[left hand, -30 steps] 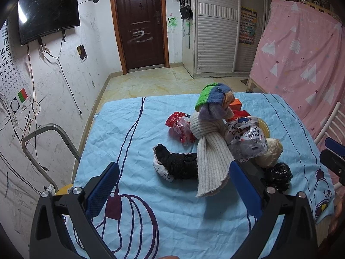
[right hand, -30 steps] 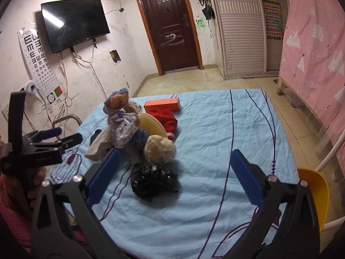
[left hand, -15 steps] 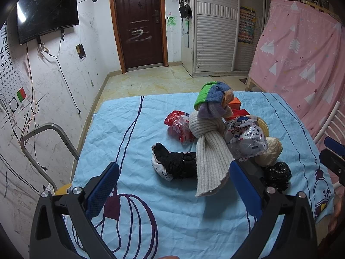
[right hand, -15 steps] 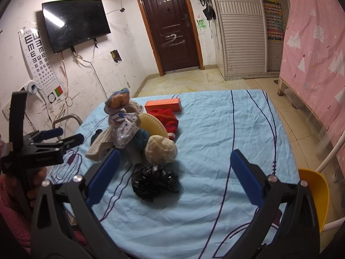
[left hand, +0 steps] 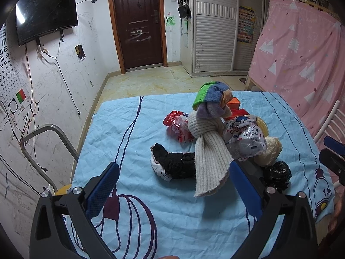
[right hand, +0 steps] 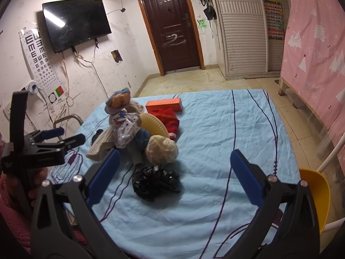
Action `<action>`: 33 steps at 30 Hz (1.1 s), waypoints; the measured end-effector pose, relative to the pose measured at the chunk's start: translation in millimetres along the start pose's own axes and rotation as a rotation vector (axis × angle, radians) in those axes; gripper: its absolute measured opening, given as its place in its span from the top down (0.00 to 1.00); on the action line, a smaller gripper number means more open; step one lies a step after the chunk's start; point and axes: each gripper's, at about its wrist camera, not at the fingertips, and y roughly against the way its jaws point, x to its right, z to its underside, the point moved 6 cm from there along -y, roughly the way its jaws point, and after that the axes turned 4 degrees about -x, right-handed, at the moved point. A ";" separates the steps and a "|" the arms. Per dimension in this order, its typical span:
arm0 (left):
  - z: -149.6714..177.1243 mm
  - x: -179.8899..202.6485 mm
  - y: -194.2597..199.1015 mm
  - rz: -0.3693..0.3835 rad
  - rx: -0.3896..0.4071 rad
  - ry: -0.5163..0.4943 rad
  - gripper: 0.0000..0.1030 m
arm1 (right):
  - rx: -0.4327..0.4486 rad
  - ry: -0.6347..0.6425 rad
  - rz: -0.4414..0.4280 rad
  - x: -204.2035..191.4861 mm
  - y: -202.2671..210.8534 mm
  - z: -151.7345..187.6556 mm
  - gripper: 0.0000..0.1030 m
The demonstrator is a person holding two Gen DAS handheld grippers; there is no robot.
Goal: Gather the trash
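Barely anything has shifted over the last second: our left gripper (left hand: 172, 185) has eased slightly toward the pile, and our right gripper (right hand: 174, 172) has hardly drifted. Both claws are spread wide and empty, hovering above the near edge of the bed (left hand: 120, 133), so no pickup has begun.

Trash sits right of the bed's middle: a crumpled black bag (right hand: 155, 180) nearest the right gripper, a beige paper wad (right hand: 161, 149) just behind it, a printed plastic bag (left hand: 244, 139) and a red wrapper (left hand: 179, 125) tangled with a knit scarf (left hand: 210, 157) and a black sock (left hand: 174, 164). What lies under the scarf we cannot quite make out. We judge the black bag the easiest first grab.
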 end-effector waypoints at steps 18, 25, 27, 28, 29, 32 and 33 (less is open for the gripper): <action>-0.6 2.1 -1.9 -0.002 -0.004 -0.005 0.09 | -0.008 0.003 -0.004 -1.2 -3.3 1.7 0.04; 0.6 1.4 -8.5 0.002 -0.021 -0.004 0.09 | -0.021 0.012 -0.026 -4.2 -8.9 5.4 0.04; 1.3 1.0 -11.8 0.018 -0.032 -0.001 0.09 | -0.031 0.017 -0.043 -7.1 -11.1 7.3 0.04; 1.6 0.8 -13.5 0.027 -0.037 0.000 0.09 | -0.035 0.021 -0.052 -8.4 -12.2 7.9 0.04; 2.0 1.0 -15.0 0.039 -0.041 -0.001 0.09 | -0.041 0.027 -0.065 -11.0 -13.5 9.5 0.04; 0.9 4.3 -18.4 0.075 -0.046 -0.006 0.09 | -0.057 0.046 -0.091 -17.9 -18.7 12.5 0.04; 0.2 6.4 -19.0 0.086 -0.044 -0.011 0.09 | -0.063 0.049 -0.094 -19.3 -20.6 11.3 0.04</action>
